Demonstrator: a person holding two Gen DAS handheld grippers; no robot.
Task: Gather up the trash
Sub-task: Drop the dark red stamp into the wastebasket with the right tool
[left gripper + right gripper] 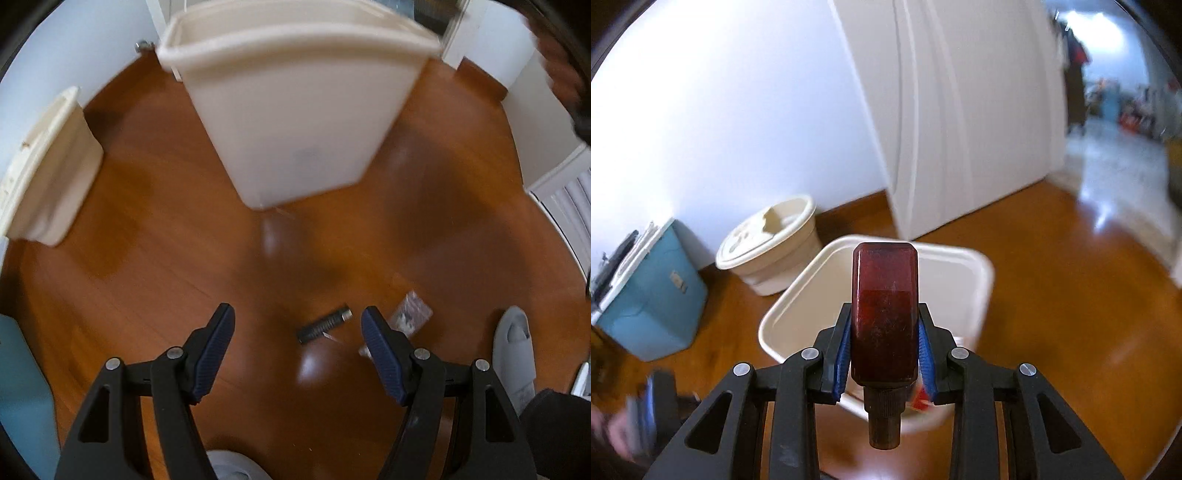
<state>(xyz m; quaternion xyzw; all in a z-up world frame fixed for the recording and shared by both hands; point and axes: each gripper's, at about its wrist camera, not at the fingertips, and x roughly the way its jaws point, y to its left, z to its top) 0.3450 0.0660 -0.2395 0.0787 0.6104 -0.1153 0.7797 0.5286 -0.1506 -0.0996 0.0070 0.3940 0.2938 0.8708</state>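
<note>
A glossy orange-brown wooden floor (147, 266) runs to pale walls and a white door (964, 110), with a cream waste bin (960, 291), a round lidded tub (775, 243) and a blue box (653, 295) standing on it. The right gripper (885, 341) pinches a dark red bottle (885, 314) just above the bin's opening, its long axis along the fingers and its cap end toward the camera. The left gripper (297, 330) hangs spread over a dark ribbed tube (324, 323) lying slantwise on the floor beside a clear wrapper (412, 312).

bottle (884, 314) over bin (979, 291) | tube (324, 323) left of wrapper (412, 312), perhaps touching
</note>
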